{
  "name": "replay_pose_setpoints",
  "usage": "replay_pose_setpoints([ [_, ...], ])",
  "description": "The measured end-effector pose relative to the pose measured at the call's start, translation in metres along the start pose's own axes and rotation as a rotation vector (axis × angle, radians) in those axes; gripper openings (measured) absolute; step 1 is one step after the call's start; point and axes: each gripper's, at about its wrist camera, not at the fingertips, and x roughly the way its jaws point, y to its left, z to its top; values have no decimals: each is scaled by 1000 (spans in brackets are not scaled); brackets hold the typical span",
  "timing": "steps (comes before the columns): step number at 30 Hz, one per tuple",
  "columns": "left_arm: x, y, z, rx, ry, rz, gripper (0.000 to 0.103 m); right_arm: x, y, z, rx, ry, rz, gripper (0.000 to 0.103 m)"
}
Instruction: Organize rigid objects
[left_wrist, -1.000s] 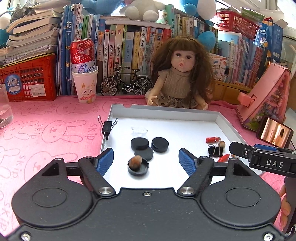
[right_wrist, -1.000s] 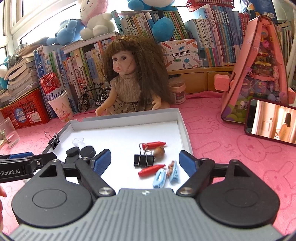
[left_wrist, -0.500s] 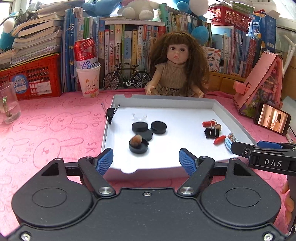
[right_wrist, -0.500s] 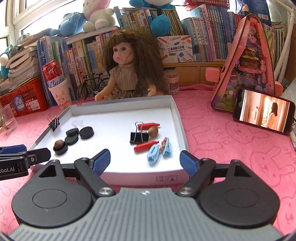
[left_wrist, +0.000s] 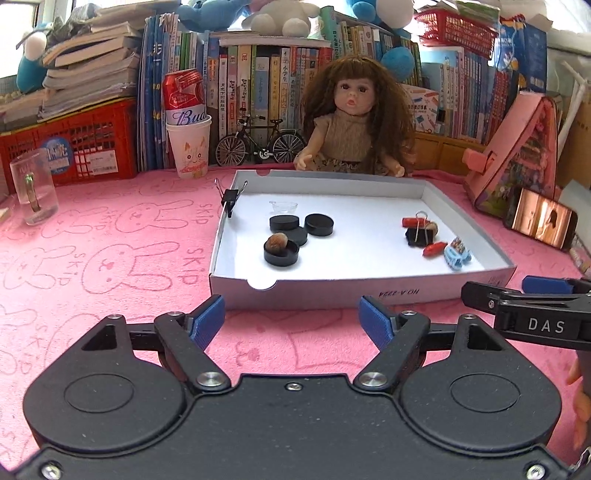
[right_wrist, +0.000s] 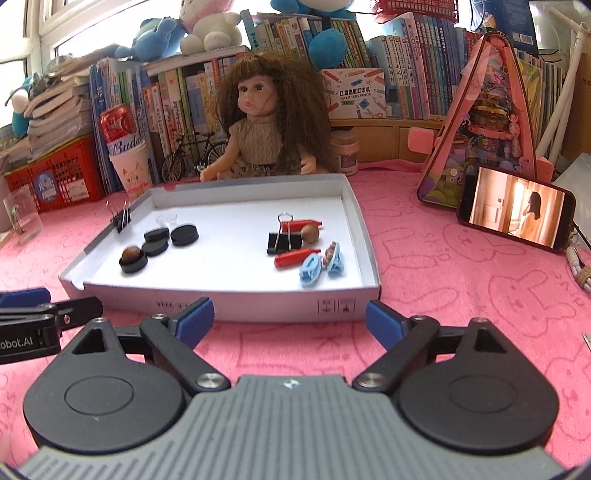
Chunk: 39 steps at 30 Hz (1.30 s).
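Note:
A white shallow box (left_wrist: 332, 291) (right_wrist: 236, 301) lies on the pink cloth. On its left are black round caps (left_wrist: 319, 224) (right_wrist: 184, 235), one holding a brown nut (left_wrist: 277, 242) (right_wrist: 132, 254). On its right are a black binder clip (left_wrist: 419, 236) (right_wrist: 283, 240), red pieces (right_wrist: 295, 256), a brown ball (right_wrist: 309, 233) and blue hair clips (left_wrist: 457, 254) (right_wrist: 321, 264). My left gripper (left_wrist: 291, 319) is open and empty, in front of the box. My right gripper (right_wrist: 290, 317) is open and empty, also in front of it.
A doll (left_wrist: 354, 122) sits behind the box, with a toy bicycle (left_wrist: 260, 146), a paper cup with a can (left_wrist: 188, 147) and books behind. A binder clip (left_wrist: 231, 197) grips the box's left wall. A glass (left_wrist: 33, 190) stands left, a phone (right_wrist: 515, 210) right.
Both grippers have pulled back from over the box to the cloth in front of it. Both stay open. The objects in the box have not moved.

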Motion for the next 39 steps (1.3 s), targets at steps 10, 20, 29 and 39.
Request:
replay_pose_setpoints([
  [10, 10, 4, -11, -13, 39, 45, 78, 12, 0, -15, 13, 71, -30, 95],
  [20, 20, 5, -17, -16, 62, 93, 81, 16, 6, -16, -19, 89, -47, 101],
  [29, 22, 3, -17, -9, 62, 101, 85, 17, 6, -16, -23, 96, -48, 103],
  [39, 26, 6, -17, -27, 74, 114, 92, 18, 7, -16, -30, 99, -53, 103],
])
